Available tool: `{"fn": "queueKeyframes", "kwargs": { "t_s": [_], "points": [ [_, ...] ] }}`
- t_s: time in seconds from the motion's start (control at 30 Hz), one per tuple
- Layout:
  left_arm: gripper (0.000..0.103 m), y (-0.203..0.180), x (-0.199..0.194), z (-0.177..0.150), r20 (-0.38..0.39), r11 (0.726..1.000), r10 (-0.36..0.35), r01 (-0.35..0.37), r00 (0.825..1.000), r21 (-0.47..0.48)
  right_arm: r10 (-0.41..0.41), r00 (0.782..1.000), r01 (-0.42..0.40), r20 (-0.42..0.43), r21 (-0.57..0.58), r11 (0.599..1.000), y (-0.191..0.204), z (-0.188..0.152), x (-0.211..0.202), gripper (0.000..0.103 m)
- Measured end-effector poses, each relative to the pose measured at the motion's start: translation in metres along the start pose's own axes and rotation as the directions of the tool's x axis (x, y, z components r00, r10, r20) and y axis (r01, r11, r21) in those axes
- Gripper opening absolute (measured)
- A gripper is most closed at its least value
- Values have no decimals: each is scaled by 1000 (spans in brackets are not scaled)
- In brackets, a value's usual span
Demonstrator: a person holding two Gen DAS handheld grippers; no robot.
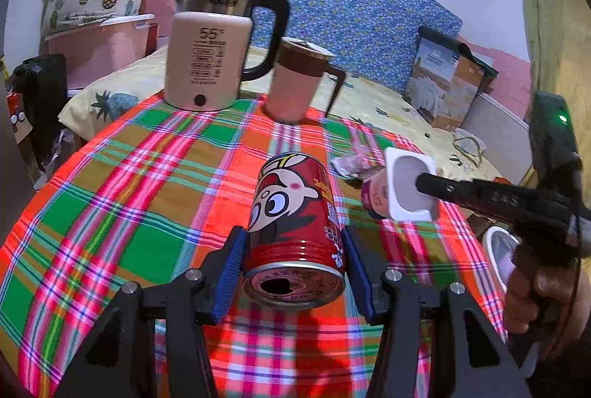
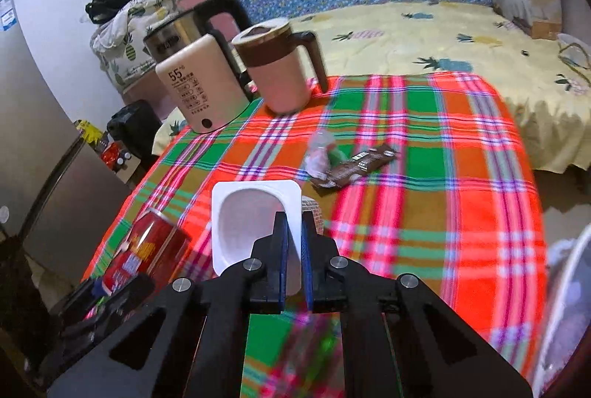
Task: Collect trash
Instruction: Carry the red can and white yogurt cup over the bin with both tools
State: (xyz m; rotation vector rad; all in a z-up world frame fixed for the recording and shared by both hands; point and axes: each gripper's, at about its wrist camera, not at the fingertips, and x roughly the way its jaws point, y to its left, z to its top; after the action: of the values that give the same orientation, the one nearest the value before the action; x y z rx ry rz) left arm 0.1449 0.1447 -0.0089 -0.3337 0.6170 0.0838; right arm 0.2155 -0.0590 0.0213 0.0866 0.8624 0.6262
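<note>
My left gripper point(image 1: 293, 242) is shut on a red drink can point(image 1: 295, 217) with a cartoon face, held above the plaid tablecloth point(image 1: 129, 194); the can's opened top faces the camera. The can also shows in the right wrist view point(image 2: 147, 254). My right gripper point(image 2: 293, 231) is shut on the rim of a white yogurt cup point(image 2: 251, 213), empty side toward the camera. It also shows in the left wrist view point(image 1: 406, 187), right of the can. A brown snack wrapper point(image 2: 354, 165) and a crumpled clear wrapper point(image 2: 319, 154) lie on the cloth beyond the cup.
A cream electric kettle point(image 1: 207, 47) and a pink mug point(image 1: 295, 80) with a brown lid stand at the table's far edge. A white bin rim point(image 2: 569, 305) shows at the right. A bed point(image 2: 424, 36) with a cardboard box point(image 1: 447, 84) lies behind.
</note>
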Motion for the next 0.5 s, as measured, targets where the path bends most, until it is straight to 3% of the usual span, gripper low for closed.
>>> {"fn": "queueKeyframes", "kwargs": {
  "t_s": [0.3, 0.5],
  "points": [
    [54, -62, -1, -8, -46, 994, -77, 80, 996, 74, -46, 997, 42, 60, 76, 996, -42, -25, -61, 9],
    [54, -121, 3, -12, -81, 975, -148, 159, 986, 153, -122, 987, 105, 109, 146, 984, -81, -39, -99, 9]
  ]
}}
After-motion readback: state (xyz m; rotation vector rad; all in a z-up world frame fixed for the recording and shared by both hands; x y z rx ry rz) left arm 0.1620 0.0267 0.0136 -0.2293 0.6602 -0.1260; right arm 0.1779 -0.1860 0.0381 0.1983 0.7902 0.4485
